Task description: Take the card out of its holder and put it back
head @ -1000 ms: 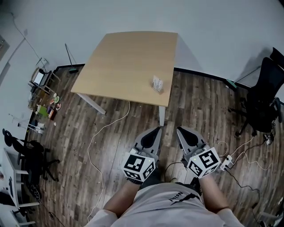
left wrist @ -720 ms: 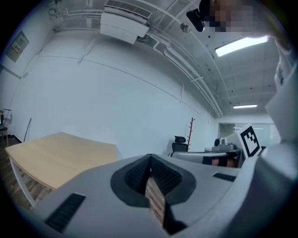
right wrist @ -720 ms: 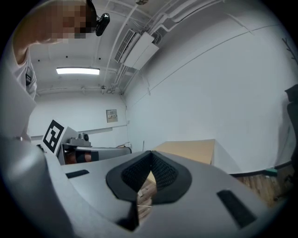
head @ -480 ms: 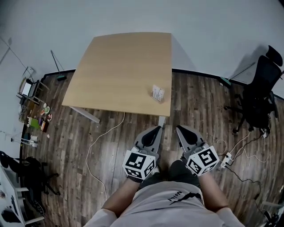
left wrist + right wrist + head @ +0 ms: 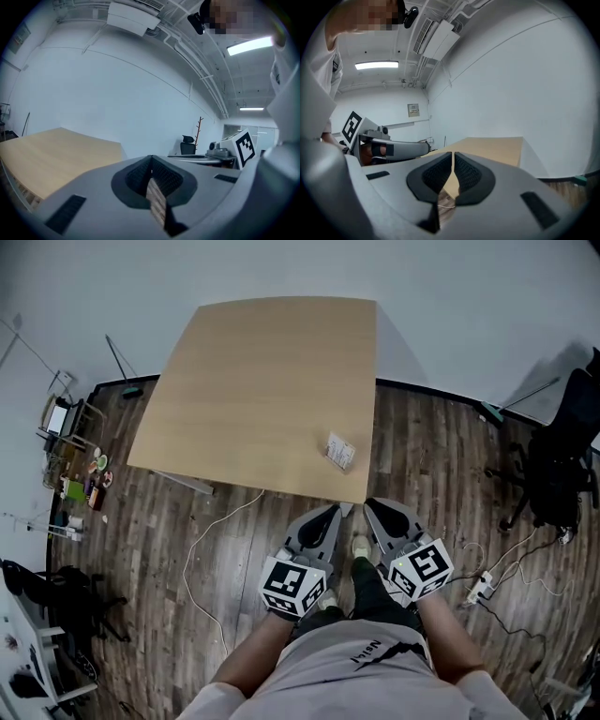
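In the head view a small white card holder [image 5: 339, 452] with a card in it stands on the light wooden table [image 5: 253, 381], close to the near right corner. Both grippers are held low in front of the person, over the floor and short of the table's near edge. My left gripper [image 5: 330, 512] is shut with nothing in it; in its own view the pads [image 5: 159, 176] meet and the table [image 5: 42, 159] lies to the left. My right gripper [image 5: 375, 507] is shut and empty as well, and the table [image 5: 497, 147] lies ahead of it.
Dark plank floor surrounds the table. A black office chair [image 5: 562, 456] stands at the right, with a power strip [image 5: 481, 589] and cables near it. A white cable [image 5: 202, 549] runs under the table. Small clutter [image 5: 75, 474] lies at the far left.
The person has stepped nearer to the table, so its near edge and the card holder now lie just beyond the gripper tips. Both grippers stay shut and empty.
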A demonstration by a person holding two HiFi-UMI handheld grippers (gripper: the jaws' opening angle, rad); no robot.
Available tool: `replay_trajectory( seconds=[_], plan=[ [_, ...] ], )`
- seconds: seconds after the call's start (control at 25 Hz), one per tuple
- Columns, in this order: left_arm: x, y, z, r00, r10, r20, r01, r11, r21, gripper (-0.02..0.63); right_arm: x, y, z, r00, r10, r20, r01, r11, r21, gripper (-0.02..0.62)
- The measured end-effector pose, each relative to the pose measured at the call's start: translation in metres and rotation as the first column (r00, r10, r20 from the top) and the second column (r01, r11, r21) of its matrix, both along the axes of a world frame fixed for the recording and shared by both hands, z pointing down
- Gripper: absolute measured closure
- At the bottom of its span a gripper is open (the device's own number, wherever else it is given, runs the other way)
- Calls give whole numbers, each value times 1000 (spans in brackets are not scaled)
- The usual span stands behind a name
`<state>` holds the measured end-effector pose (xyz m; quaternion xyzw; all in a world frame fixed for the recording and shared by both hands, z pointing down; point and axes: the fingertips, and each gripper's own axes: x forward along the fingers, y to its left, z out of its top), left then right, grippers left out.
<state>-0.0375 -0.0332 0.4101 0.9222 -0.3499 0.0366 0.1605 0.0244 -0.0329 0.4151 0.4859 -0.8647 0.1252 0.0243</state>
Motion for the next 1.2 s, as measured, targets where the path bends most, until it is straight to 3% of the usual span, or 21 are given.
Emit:
replay_trajectory(
  seconds=[0.2,0.52,0.88,1.2],
  plan=[
    [14,-49,21,998,-52,19,52,999,-13,594,16,-53,36,999,-43,-9,42,998,-46,581],
    [27,-101,55,993,-116,32,118,991,-57,594,37,-108,119,994,-112,-18,106,976,-189,575],
    [20,-124,101,990,-123,65,131,984,-121,594,25,-135,191,987,-152,-57,128,945,-302,541],
    [16,-139,131,988,-139,73,149,976,-160,594,21,-153,230,984,-161,-77,126,933,-337,518]
  ],
)
